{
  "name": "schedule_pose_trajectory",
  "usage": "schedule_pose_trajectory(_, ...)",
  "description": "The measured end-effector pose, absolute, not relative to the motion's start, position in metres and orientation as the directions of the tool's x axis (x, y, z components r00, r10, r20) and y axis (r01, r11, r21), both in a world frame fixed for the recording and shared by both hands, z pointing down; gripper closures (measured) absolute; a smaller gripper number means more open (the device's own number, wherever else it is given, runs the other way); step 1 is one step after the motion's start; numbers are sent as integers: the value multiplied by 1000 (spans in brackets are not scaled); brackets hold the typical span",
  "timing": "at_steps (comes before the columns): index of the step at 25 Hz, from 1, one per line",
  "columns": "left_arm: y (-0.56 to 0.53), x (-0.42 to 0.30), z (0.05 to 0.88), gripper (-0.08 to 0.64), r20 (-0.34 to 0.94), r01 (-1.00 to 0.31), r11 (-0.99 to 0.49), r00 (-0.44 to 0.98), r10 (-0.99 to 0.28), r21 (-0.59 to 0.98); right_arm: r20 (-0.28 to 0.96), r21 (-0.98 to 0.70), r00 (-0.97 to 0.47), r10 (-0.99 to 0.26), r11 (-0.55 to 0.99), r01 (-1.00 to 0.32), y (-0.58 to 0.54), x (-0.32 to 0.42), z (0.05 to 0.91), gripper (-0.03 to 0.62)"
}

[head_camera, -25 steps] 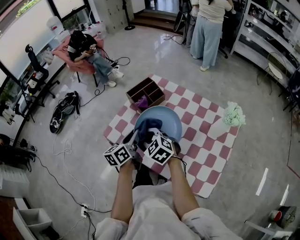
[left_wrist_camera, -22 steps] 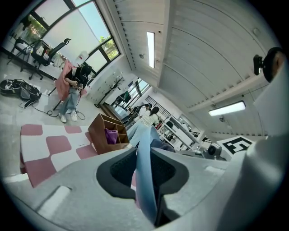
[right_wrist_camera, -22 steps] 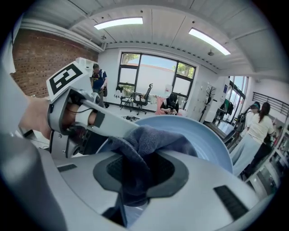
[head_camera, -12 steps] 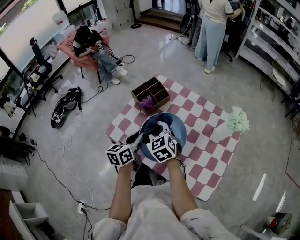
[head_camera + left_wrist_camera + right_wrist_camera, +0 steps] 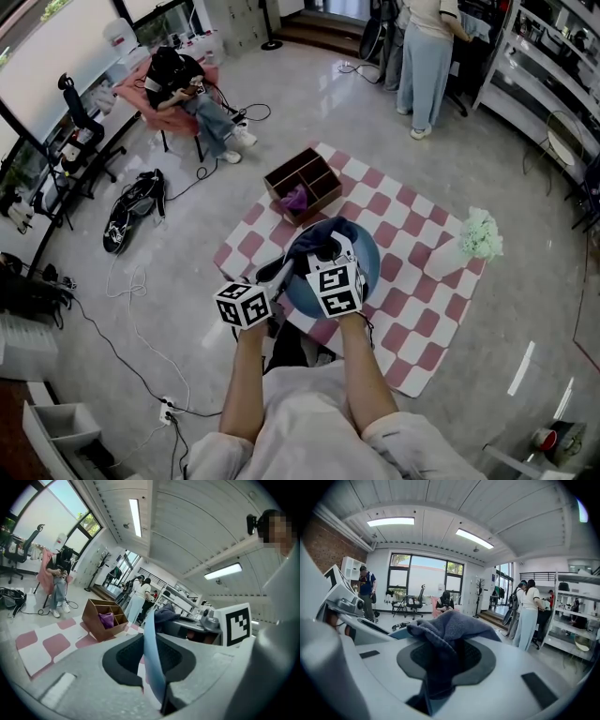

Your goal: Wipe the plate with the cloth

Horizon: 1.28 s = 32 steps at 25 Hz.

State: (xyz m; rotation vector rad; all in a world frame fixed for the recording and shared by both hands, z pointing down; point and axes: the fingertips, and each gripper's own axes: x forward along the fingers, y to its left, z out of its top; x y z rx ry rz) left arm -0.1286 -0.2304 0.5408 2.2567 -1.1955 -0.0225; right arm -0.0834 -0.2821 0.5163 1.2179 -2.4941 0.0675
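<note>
A light blue plate [image 5: 364, 264] is held up above the checkered mat, my left gripper [image 5: 279, 274] shut on its near left rim. In the left gripper view the plate's rim [image 5: 151, 639] runs edge-on between the jaws of the left gripper [image 5: 153, 667]. My right gripper [image 5: 328, 247] is shut on a dark blue cloth [image 5: 323, 231], which lies against the plate's far part. In the right gripper view the cloth [image 5: 446, 629] bunches out of the right gripper [image 5: 444, 667] and hides most of the plate.
A pink and white checkered mat [image 5: 412, 314] lies on the floor below. On it stand a wooden divided box [image 5: 302, 186] holding a purple cloth and a white vase of pale flowers [image 5: 466, 242]. A seated person [image 5: 187, 89], a standing person [image 5: 427, 56] and a black bag [image 5: 131, 214] are farther off.
My right gripper has carried the cloth across the plate's face from the near left part to the far rim, rolling as it went. The left gripper kept its hold on the plate.
</note>
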Motion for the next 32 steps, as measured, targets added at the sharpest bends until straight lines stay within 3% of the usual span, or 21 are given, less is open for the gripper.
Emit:
schedule_pose_trajectory(18, -228, -119, 537, 495, 224, -743, -449, 609, -761, 496, 392, 113, -421, -818, 497, -860, -295, -3, 538, 492)
schedule_pose_trajectory(32, -268, -109, 564, 495, 236, -666, -363, 633, -737, 652, 585, 77, -245, -773, 353, -932, -254, 68, 605, 494)
